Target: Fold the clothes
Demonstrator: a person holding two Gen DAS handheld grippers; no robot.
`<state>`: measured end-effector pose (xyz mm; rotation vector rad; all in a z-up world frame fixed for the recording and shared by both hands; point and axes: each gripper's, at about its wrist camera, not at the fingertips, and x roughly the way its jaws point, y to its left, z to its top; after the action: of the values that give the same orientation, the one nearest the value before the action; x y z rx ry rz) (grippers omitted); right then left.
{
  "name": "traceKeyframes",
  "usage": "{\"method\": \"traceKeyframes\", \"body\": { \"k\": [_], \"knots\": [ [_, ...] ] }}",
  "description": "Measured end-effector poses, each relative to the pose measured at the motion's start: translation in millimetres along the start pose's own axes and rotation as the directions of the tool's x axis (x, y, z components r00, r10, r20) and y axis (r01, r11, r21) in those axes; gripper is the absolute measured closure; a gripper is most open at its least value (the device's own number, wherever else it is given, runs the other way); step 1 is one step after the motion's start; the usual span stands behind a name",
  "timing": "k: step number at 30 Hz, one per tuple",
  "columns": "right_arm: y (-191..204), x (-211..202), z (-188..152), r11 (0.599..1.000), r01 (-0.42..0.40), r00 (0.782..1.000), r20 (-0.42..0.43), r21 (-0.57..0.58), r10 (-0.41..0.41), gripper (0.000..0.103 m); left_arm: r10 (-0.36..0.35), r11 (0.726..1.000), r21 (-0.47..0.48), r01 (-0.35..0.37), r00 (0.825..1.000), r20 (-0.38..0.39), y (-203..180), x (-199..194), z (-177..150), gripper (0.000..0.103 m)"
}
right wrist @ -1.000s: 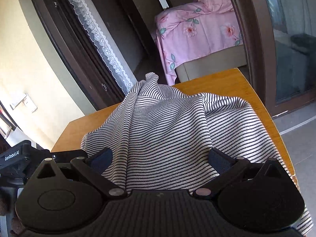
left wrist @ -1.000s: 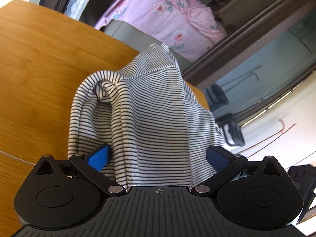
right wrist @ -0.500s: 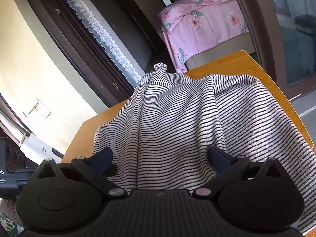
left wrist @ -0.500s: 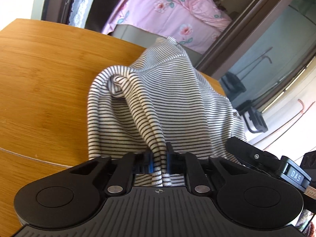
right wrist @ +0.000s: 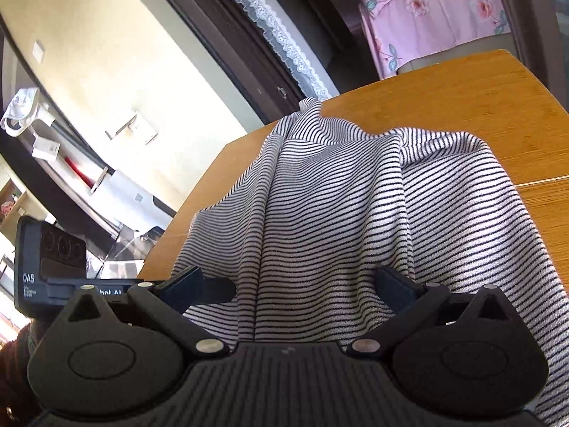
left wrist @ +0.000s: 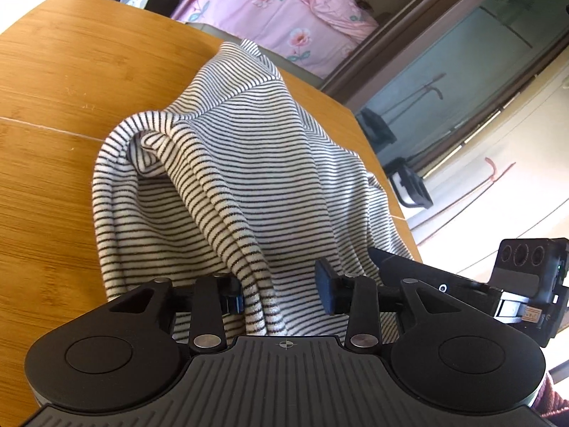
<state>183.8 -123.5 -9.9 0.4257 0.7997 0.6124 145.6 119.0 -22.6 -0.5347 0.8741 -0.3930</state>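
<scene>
Shirt lies lengthwise ahead toward the surface's far edge; left gripper, just reopening, loosely straddles its hem fold; right gripper gapes wide.

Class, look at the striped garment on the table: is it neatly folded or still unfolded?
Unfolded. The striped garment lies rumpled on the table, bunched into loose ridges with one edge curled over, with no flat, squared layers.

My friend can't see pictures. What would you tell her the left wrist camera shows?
A striped shirt lies bunched on a wooden table. One fold runs between the left gripper pads, which have just been opening and no longer pinch it.
</scene>
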Motion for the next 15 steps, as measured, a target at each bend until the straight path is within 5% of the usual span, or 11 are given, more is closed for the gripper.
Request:
{"method": "traceKeyframes", "body": {
  "k": [2, 3, 6, 9, 12, 15],
  "knots": [
    [-0.6, -7.2, 8.5, 0.998, 0.047, 0.996, 0.069, 0.032, -0.049, 0.000, 0.014, 1.000, 0.003, -0.014, 0.999, 0.039, -4.5, -2.5, 3.2, 0.092],
    [1.3, -7.7, 12.5, 0.995, 0.100, 0.991, 0.085, 0.008, -0.101, 0.000, 0.019, 1.000, 0.006, -0.020, 0.997, 0.071, -6.7, -7.4, 6.9, 0.095],
    [3.7, 6.4, 12.9, 0.955, 0.284, 0.959, 0.042, -0.089, -0.282, 0.001, 0.042, 0.999, 0.002, -0.043, 0.982, 0.185, -7.4, -30.2, 24.3, 0.096],
    [18.9, 21.9, -0.2, 0.886, 0.380, 0.922, 0.031, -0.268, -0.386, 0.001, 0.085, 0.996, -0.030, -0.080, 0.938, 0.337, 5.4, -71.6, 56.7, 0.096],
    [28.3, 29.1, -1.7, 0.846, 0.423, 0.899, 0.037, -0.324, -0.436, 0.003, 0.194, 0.978, -0.151, -0.144, 0.893, 0.405, 51.5, -99.2, 87.7, 0.095],
    [44.2, 32.7, 5.9, 0.795, 0.485, 0.869, 0.099, -0.364, -0.485, 0.009, 0.244, 0.949, -0.266, -0.168, 0.926, 0.287, 103.4, -90.3, 101.1, 0.095]
  ]
}}
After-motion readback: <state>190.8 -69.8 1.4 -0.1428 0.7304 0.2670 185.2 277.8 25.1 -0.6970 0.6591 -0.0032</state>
